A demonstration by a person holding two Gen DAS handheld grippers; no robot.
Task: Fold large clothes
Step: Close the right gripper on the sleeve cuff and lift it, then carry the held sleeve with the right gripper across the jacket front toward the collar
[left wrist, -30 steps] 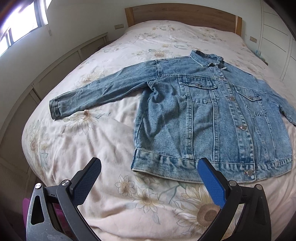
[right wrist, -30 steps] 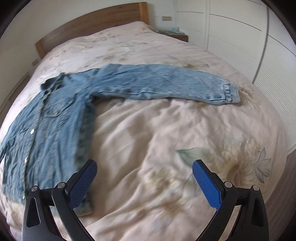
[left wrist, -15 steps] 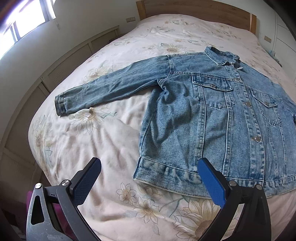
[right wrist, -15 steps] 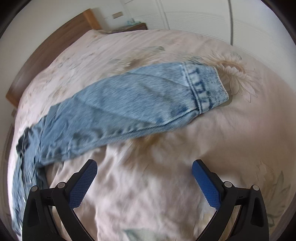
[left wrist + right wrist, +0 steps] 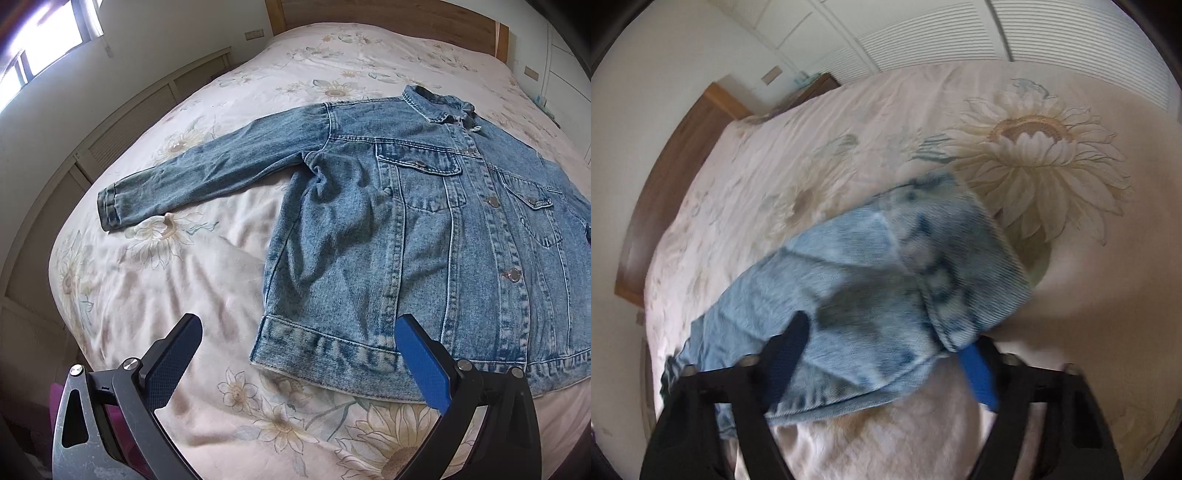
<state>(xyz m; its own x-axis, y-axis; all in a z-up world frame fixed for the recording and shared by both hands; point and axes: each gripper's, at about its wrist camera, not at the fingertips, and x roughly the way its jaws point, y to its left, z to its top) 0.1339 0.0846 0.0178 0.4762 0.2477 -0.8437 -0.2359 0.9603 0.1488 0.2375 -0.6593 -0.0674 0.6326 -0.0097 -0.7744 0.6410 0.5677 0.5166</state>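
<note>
Right up close in the right wrist view, the right gripper [image 5: 886, 350] is at the sleeve end, its 2 jaws closing with the denim cuff [image 5: 964, 266] between them. The dark finger [image 5: 786, 354] lies on top of the fabric and the blue pad [image 5: 979, 373] peeks out beneath the cuff's edge. The picture is blurred, so I cannot tell whether the pads are pressing yet.

Over in the left wrist view, the left gripper [image 5: 299, 354] hangs just above the near edge of the bed, jaws spread wide, nothing between them. Its blue pad [image 5: 424, 365] sits over the hem of the denim jacket [image 5: 424, 229]; the dark one is over bare bedspread [image 5: 166, 288].

The jacket lies flat, front up and buttoned, on the floral bedspread, 1 sleeve [image 5: 207, 173] stretched out to the left. Beyond its collar [image 5: 439, 107] the bed runs on to a wooden headboard [image 5: 388, 14], with a window [image 5: 40, 48] high on the left.
</note>
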